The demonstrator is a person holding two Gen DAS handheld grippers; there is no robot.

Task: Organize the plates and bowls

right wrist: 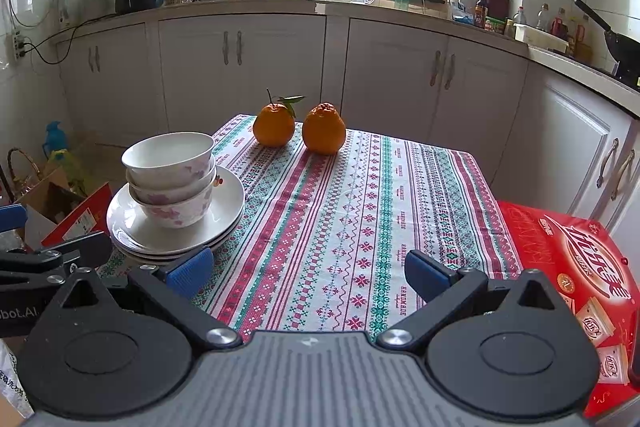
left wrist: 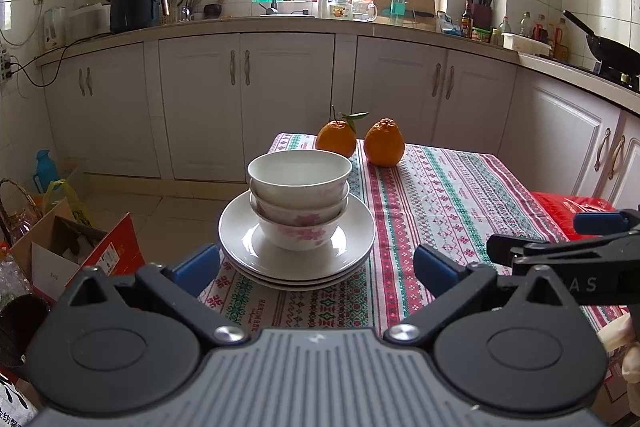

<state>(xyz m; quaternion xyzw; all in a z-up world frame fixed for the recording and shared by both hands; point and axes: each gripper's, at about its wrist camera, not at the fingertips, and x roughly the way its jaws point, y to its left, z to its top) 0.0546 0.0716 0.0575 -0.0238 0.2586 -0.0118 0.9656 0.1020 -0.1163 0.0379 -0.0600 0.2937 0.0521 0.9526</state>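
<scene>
**Both hand-held grippers released before the stacked crockery**

The left hand-held gripper point(left wrist: 316, 269) is released, its blue-padded fingers point(left wrist: 196, 267) spread wide and holding nothing, low over the near edge of the bench. Directly ahead of it, between the two pads in the left wrist view, stands the stack of white round ceramic plates point(left wrist: 297, 251), near the bench's left edge. On the top plate sit three nested white ceramic bowls with pink flower prints point(left wrist: 299, 203), upright, one inside the other.

The right hand-held gripper point(right wrist: 308, 277) is likewise released and empty, jaws wide apart, just beside the left one and pointing at the bare middle of the bench. From its view the plates point(right wrist: 176, 227) and bowls point(right wrist: 170, 179) lie to the left, just beyond its left pad.

The bench carries a striped cross-stitch-pattern tablecloth in red, green and white point(right wrist: 360, 211). At its far end two orange citrus fruits point(right wrist: 298, 129) stand close together, well apart from the crockery. A red printed cardboard box point(right wrist: 580, 267) lies at the bench's right side.
</scene>
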